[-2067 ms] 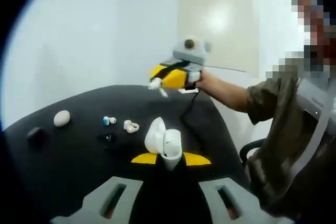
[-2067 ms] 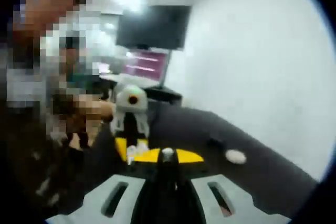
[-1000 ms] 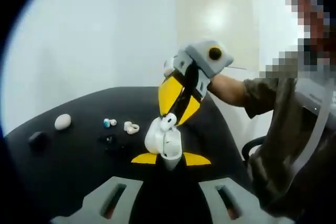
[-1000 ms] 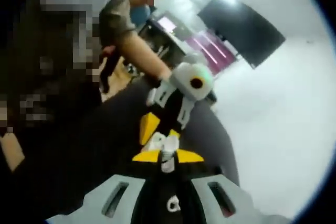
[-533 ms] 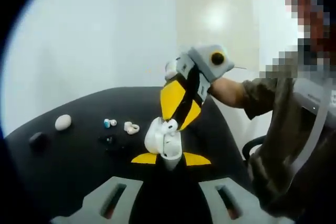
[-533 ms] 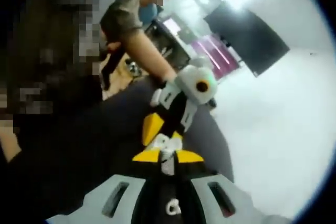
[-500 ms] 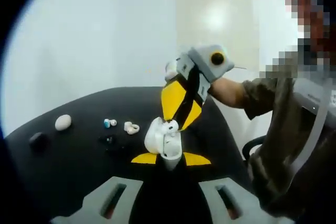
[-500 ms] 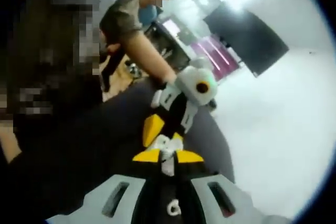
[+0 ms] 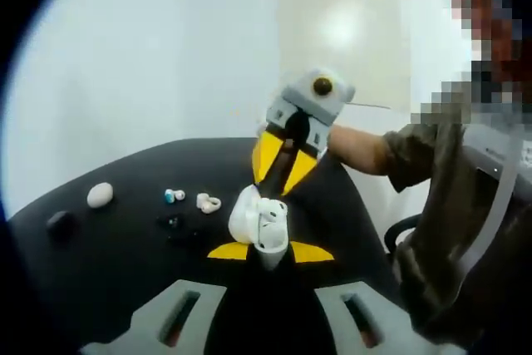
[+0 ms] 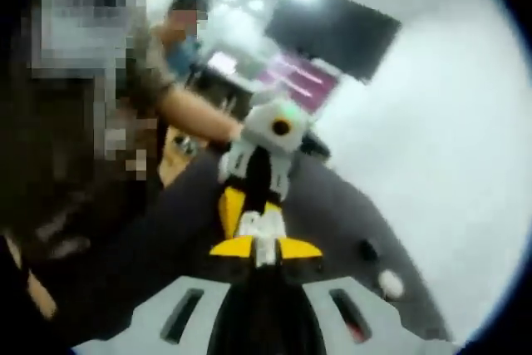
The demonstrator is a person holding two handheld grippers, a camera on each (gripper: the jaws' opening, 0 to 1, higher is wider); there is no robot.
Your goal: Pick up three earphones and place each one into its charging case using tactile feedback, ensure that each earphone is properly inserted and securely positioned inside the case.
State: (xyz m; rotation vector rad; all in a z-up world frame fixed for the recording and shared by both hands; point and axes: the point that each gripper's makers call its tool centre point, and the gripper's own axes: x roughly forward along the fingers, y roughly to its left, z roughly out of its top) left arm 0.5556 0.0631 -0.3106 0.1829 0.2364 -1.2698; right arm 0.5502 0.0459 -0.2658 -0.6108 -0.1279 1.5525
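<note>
I hold the open white charging case (image 9: 259, 226) clamped upright in my left gripper (image 9: 270, 251) above the black table (image 9: 108, 239), so my right gripper (image 9: 274, 193), pinching an earphone (image 10: 264, 247), can press it in.

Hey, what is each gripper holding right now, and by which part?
The left gripper clamps the open white charging case by its lower body. The right gripper pinches a white earphone at the case's mouth.
</note>
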